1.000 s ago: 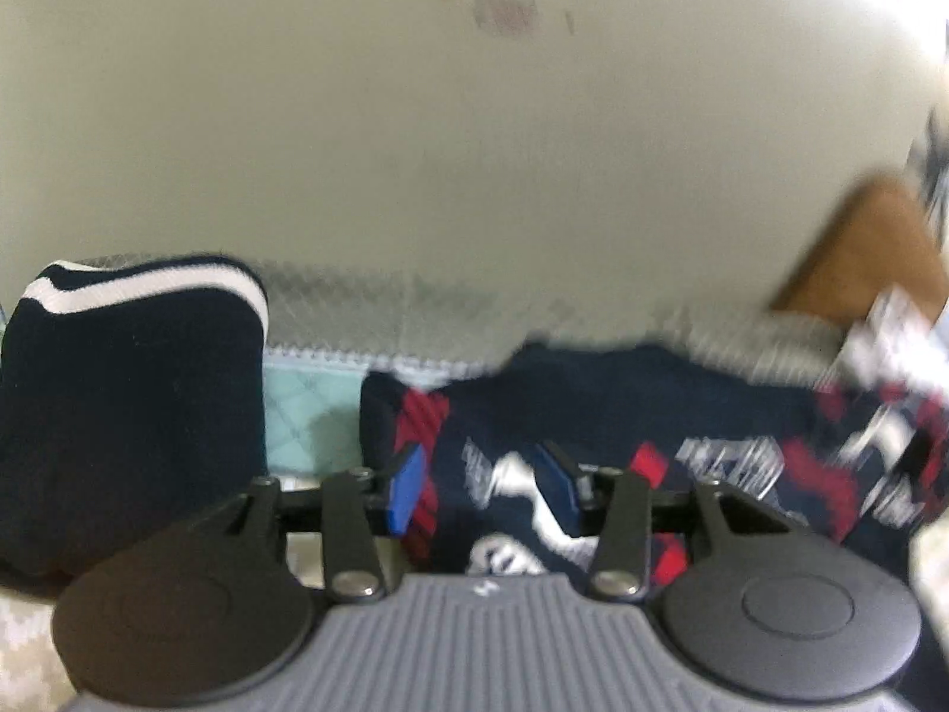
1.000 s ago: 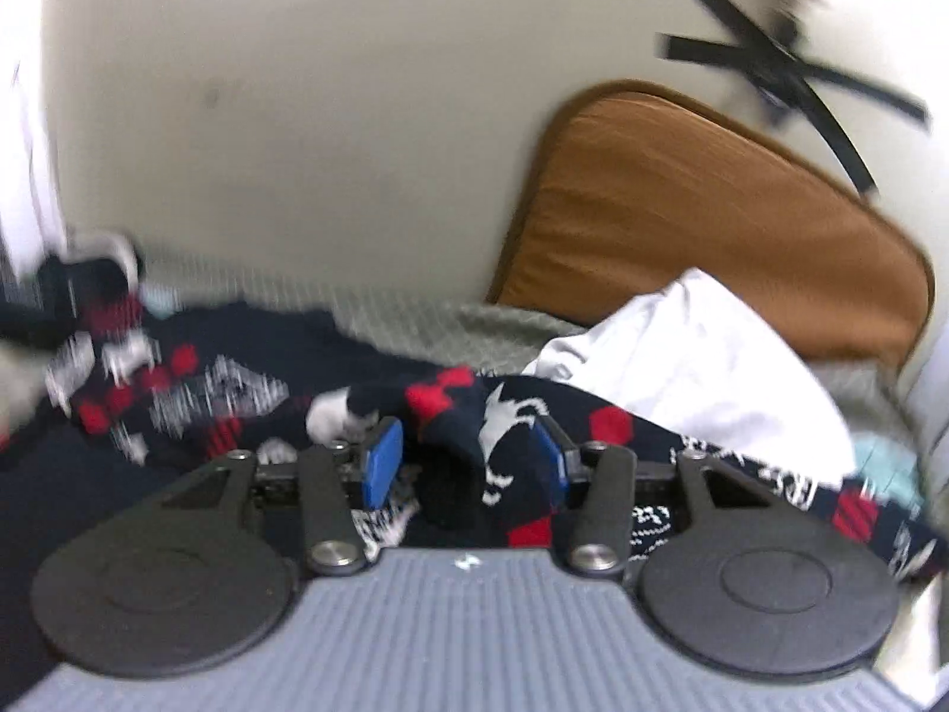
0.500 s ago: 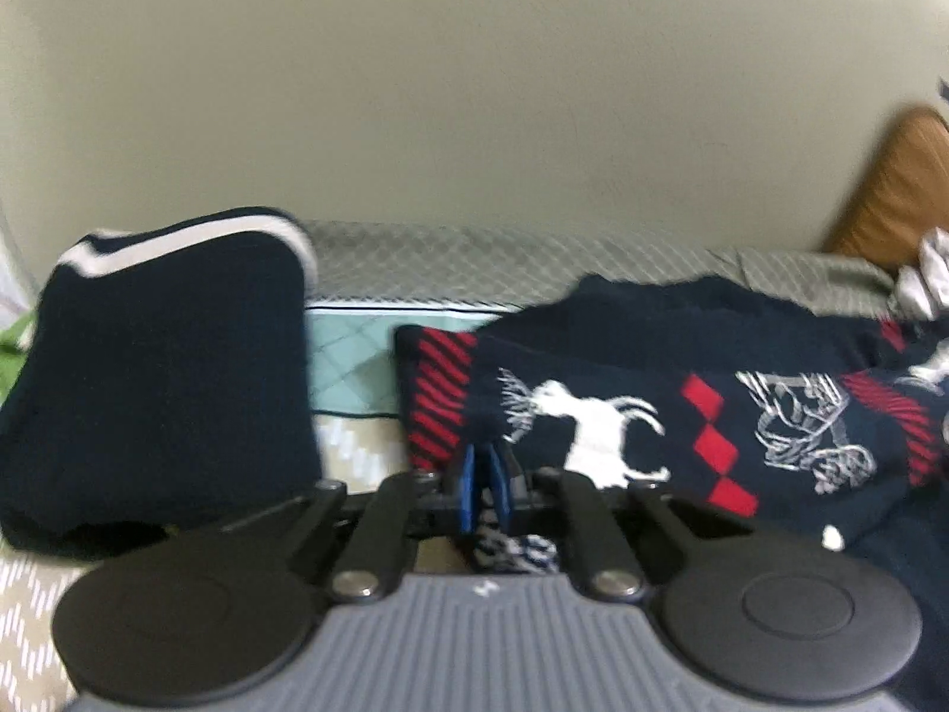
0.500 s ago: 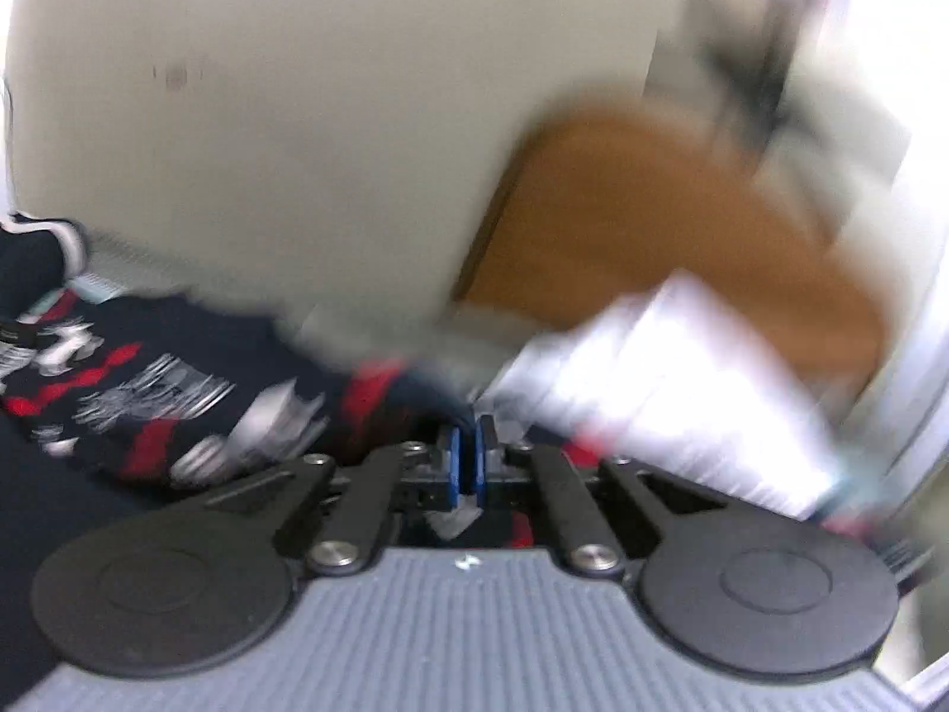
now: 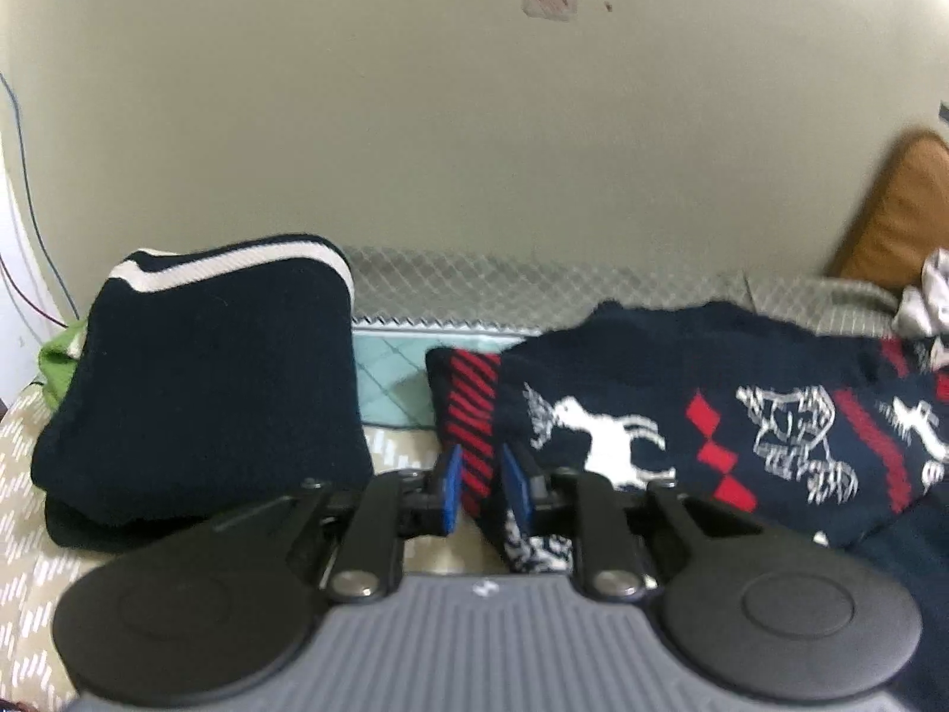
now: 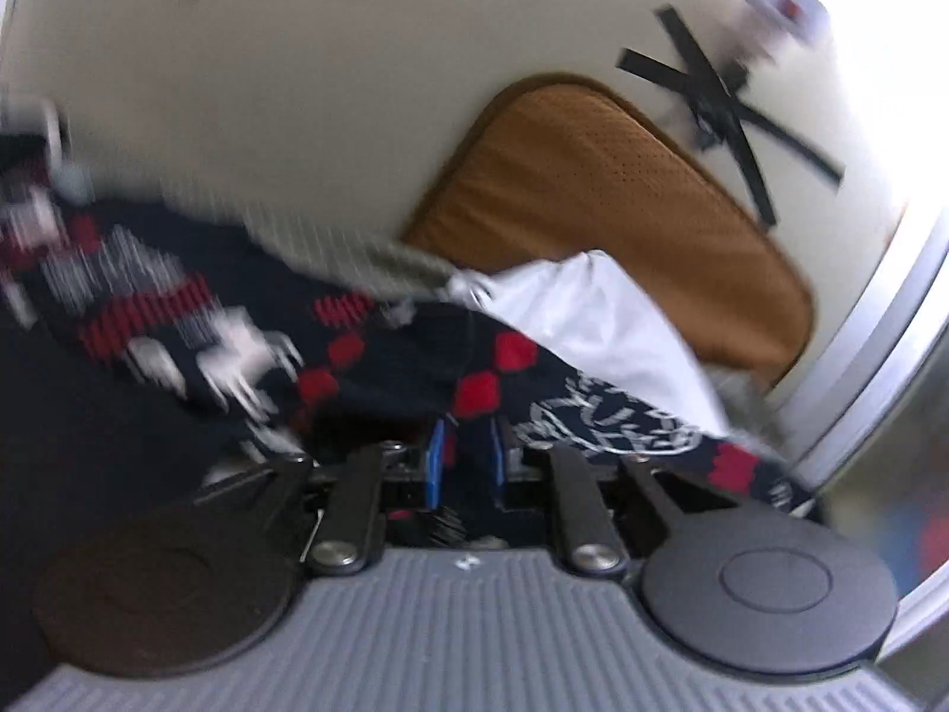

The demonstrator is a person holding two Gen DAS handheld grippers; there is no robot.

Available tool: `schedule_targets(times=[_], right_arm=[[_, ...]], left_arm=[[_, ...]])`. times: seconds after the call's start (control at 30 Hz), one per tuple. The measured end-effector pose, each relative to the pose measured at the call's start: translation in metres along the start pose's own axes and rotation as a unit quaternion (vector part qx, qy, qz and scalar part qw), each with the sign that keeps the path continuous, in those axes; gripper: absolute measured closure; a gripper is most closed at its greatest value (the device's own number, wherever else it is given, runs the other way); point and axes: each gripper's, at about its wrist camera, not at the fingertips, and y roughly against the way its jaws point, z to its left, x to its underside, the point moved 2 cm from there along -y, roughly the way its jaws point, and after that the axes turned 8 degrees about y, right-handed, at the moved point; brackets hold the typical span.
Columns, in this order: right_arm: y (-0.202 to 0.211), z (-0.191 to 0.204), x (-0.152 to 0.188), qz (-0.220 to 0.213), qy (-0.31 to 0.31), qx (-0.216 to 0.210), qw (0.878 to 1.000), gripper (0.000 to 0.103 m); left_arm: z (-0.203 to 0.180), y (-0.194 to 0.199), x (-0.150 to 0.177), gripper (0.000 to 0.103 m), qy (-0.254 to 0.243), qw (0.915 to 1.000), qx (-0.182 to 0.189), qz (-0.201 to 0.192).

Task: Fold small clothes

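A navy knit sweater (image 5: 682, 391) with red diamonds and white reindeer lies spread on the bed; it also shows in the right wrist view (image 6: 368, 368). My left gripper (image 5: 481, 489) has its blue pads a small gap apart, with the sweater's red-striped hem (image 5: 468, 415) between them. My right gripper (image 6: 465, 463) has its pads a small gap apart too, with a fold of the sweater between them. A folded navy garment (image 5: 201, 391) with a white stripe lies to the left.
A brown cushion (image 6: 605, 213) leans on the wall at the right, with a white cloth (image 6: 599, 320) in front of it. A green garment (image 5: 59, 350) peeks out behind the folded pile. The patterned bedsheet (image 5: 24, 474) runs to the wall.
Both grippers closed fully on the sweater half a second ago and now stand slightly parted. The sweater has been drawn flatter and toward me.
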Motion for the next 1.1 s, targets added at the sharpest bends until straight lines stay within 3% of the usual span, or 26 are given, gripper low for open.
schedule_targets(times=[0.07, 0.13, 0.2, 0.27, 0.3, 0.37, 0.4, 0.5, 0.6, 0.7, 0.87, 0.93, 1.0, 1.1], right_arm=[[-0.003, -0.008, -0.010, -0.004, -0.052, -0.020, 0.998, 0.083], [-0.014, -0.017, -0.015, -0.003, -0.095, -0.017, 0.995, 0.073], [-0.031, -0.022, -0.013, 0.006, -0.132, -0.016, 0.991, 0.070], [-0.045, -0.027, -0.006, 0.026, -0.164, -0.035, 0.986, 0.068], [-0.051, -0.024, -0.004, 0.034, -0.171, -0.048, 0.984, 0.070], [-0.054, -0.016, -0.001, 0.050, -0.170, -0.062, 0.982, 0.100], [-0.050, -0.013, -0.005, 0.045, -0.166, -0.055, 0.983, 0.100], [-0.024, -0.019, -0.030, -0.022, -0.168, -0.030, 0.985, 0.100], [-0.008, -0.019, -0.058, -0.053, -0.189, -0.050, 0.979, 0.100], [0.004, 0.019, -0.088, -0.075, -0.166, -0.111, 0.977, 0.100], [-0.004, 0.116, -0.143, -0.096, -0.116, -0.215, 0.965, 0.100], [-0.024, 0.155, -0.161, -0.087, -0.109, -0.274, 0.951, 0.095], [-0.039, 0.183, -0.169, -0.065, -0.096, -0.327, 0.938, 0.087], [-0.038, 0.178, -0.164, -0.083, -0.100, -0.309, 0.942, 0.074]], left_arm=[[-0.002, -0.004, 0.000, 0.081, 0.003, 0.9999, 0.008, 0.012], [-0.007, -0.012, 0.004, 0.074, -0.001, 0.9995, 0.017, 0.026], [-0.012, -0.020, 0.010, 0.075, -0.013, 0.9996, 0.007, 0.026], [-0.015, -0.024, 0.013, 0.093, -0.018, 0.9998, -0.005, 0.011], [-0.015, -0.025, 0.012, 0.097, -0.018, 0.9998, -0.005, 0.007], [-0.013, -0.027, 0.010, 0.096, -0.010, 0.9999, -0.010, 0.003], [-0.012, -0.028, 0.009, 0.096, -0.007, 0.9999, -0.012, 0.001], [-0.015, -0.027, 0.010, 0.092, -0.011, 0.9998, -0.019, 0.000], [-0.011, -0.014, 0.004, 0.091, 0.004, 1.0000, -0.002, -0.007], [0.011, 0.003, -0.009, 0.085, 0.073, 0.9954, 0.059, -0.020], [0.041, 0.008, -0.013, 0.076, 0.156, 0.9744, 0.161, -0.014], [0.045, 0.005, -0.012, 0.074, 0.157, 0.9724, 0.173, -0.006], [0.046, 0.004, -0.009, 0.072, 0.143, 0.9764, 0.162, -0.005], [0.046, 0.004, -0.008, 0.064, 0.144, 0.9763, 0.161, -0.002]])
